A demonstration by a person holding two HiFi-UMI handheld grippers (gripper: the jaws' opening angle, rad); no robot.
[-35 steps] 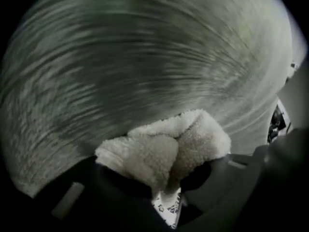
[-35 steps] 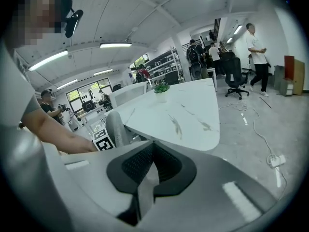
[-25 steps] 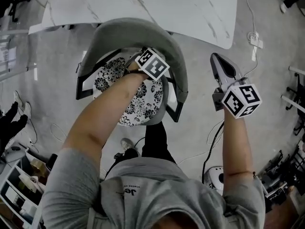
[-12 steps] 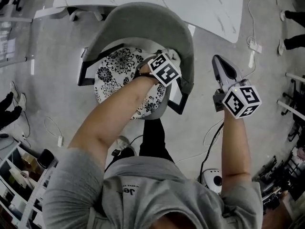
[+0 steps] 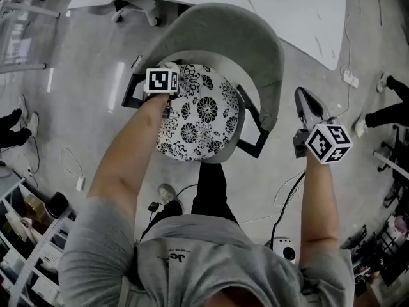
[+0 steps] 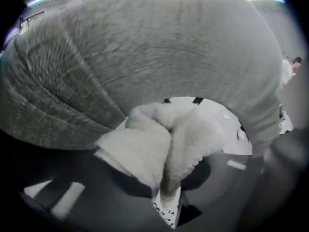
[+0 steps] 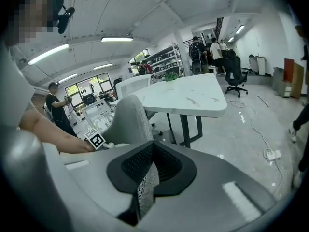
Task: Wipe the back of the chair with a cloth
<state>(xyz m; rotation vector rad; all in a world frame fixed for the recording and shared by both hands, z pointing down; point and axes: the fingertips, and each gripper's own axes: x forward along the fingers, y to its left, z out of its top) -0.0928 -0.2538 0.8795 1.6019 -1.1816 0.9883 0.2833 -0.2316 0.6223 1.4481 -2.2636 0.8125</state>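
Observation:
The chair's grey fabric back (image 5: pixel 246 40) curves round a floral seat cushion (image 5: pixel 199 117). My left gripper (image 5: pixel 166 70) is at the back's left end, by the black armrest, shut on a white fluffy cloth (image 6: pixel 159 141). In the left gripper view the cloth presses against the grey back (image 6: pixel 145 57), and the left gripper (image 6: pixel 164 180) is mostly hidden under it. My right gripper (image 5: pixel 306 102) hangs in the air to the right of the chair, clear of it, shut on nothing. The right gripper view shows the right gripper (image 7: pixel 147 170) closed, with the chair back (image 7: pixel 128 117) beyond it.
A white marble-top table (image 5: pixel 287 5) stands just behind the chair. A cable and power strip (image 5: pixel 349 77) lie on the floor at the right. Shelves (image 5: pixel 25 235) fill the lower left. Several people stand in the room (image 7: pixel 205 47), one at the left (image 7: pixel 55 105).
My left gripper has slid the cloth along the inside of the backrest from its right side to its left end. The right gripper has stayed about where it was.

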